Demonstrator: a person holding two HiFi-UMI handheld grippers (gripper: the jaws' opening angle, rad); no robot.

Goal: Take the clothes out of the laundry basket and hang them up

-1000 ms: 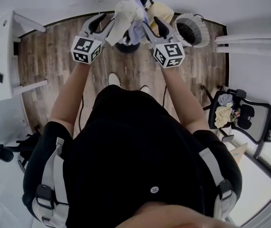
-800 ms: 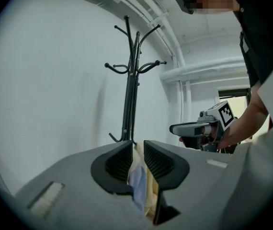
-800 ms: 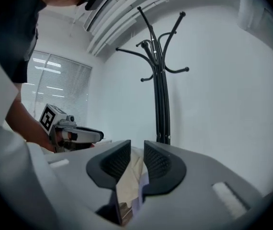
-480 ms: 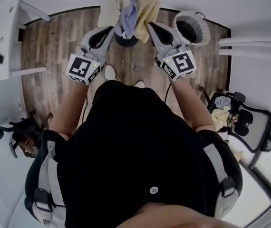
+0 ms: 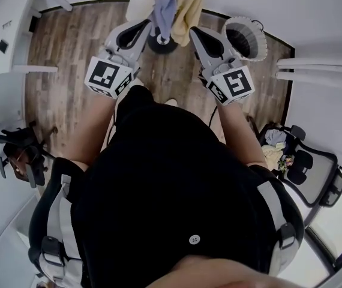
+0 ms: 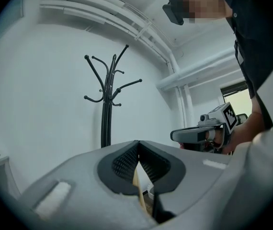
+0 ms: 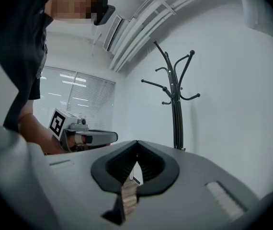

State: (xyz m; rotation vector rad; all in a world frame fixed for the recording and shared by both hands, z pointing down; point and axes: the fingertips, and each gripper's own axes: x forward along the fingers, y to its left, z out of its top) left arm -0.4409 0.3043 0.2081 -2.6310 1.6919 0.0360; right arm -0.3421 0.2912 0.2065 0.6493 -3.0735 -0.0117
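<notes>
Cream, lavender and yellow clothes (image 5: 170, 3) hang on the black coat stand (image 5: 161, 41) at the top of the head view. The white laundry basket (image 5: 245, 36) stands on the floor to its right. My left gripper (image 5: 149, 24) and right gripper (image 5: 194, 32) point at the stand from either side, a little short of the clothes. Both are shut with nothing between the jaws. In the left gripper view the shut jaws (image 6: 138, 150) face the stand's bare upper hooks (image 6: 108, 80). In the right gripper view the right gripper (image 7: 137, 150) does the same toward the stand (image 7: 175, 95).
A white desk (image 5: 6, 32) stands at the far left. A black office chair (image 5: 300, 161) at the right holds a pile of clothes (image 5: 274, 149). Another dark chair (image 5: 18, 155) is at the left. The floor is wood planks (image 5: 69, 47), walled on all sides.
Both grippers let go of the cream garment, which now hangs on the stand. They drew back toward the body and their jaws closed.
</notes>
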